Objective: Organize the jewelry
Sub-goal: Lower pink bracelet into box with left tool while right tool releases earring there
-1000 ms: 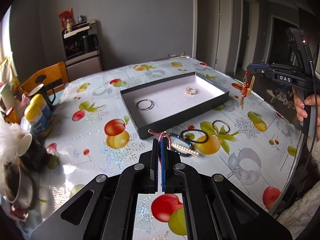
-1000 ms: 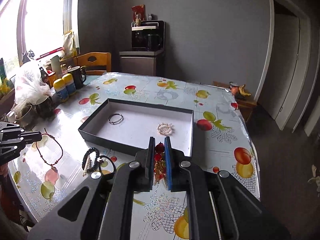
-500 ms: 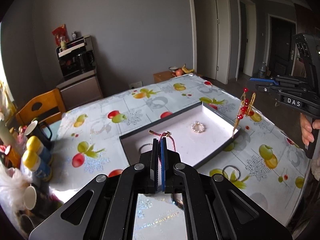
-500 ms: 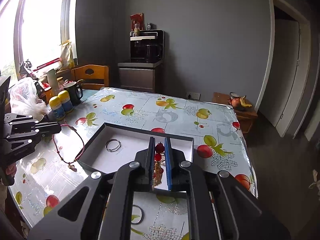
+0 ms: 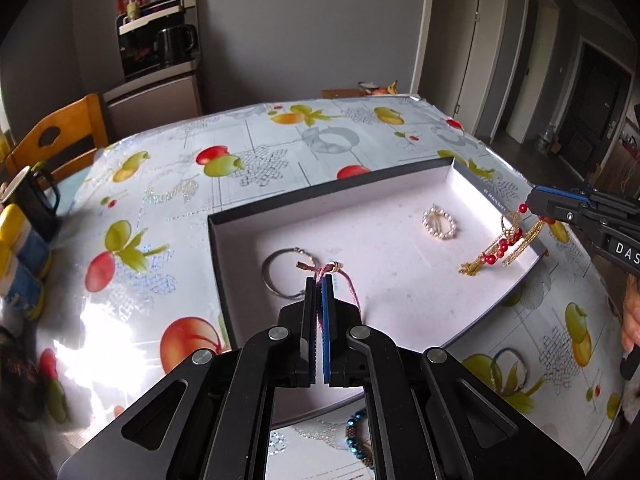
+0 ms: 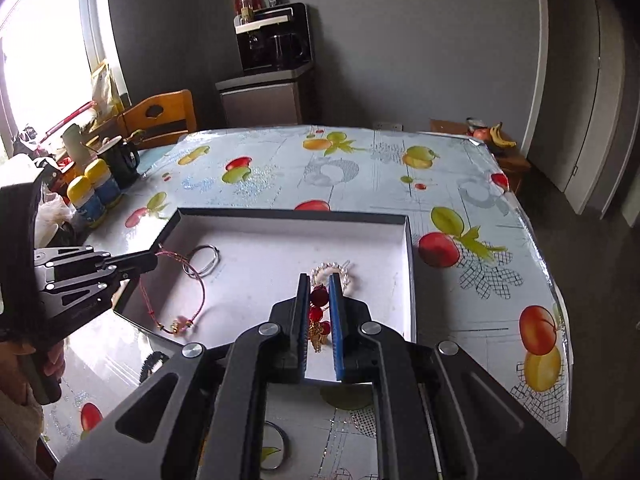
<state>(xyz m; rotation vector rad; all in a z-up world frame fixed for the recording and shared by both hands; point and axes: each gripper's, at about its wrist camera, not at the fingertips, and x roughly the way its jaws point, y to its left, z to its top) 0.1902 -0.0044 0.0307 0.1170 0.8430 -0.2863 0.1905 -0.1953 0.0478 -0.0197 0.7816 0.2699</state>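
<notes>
A shallow dark box [image 5: 214,248] [image 6: 408,272] with a white floor lies on the table. In it lie a silver ring [image 5: 280,272] [image 6: 204,262] and a pearl ring [image 5: 439,223] [image 6: 332,274]. My left gripper [image 5: 319,280] [image 6: 150,260] is shut on a red cord bracelet [image 5: 348,284] [image 6: 192,292] that hangs into the box's near left corner. My right gripper [image 6: 319,280] [image 5: 532,206] is shut on a red-bead and gold-tassel ornament [image 5: 500,248] [image 6: 318,312], whose tassels touch the box floor near its right edge.
A blue bead bracelet [image 5: 356,432] and a dark hair tie [image 5: 508,364] lie on the fruit-print tablecloth in front of the box. Yellow-capped bottles [image 6: 94,192], a black mug [image 6: 122,160] and a wooden chair [image 6: 160,118] stand at the far left. The table's right edge [image 6: 552,280] is near.
Both grippers have come down and forward over the box. The red cord and the tasselled ornament, held high before, now hang inside the box and reach its floor.
</notes>
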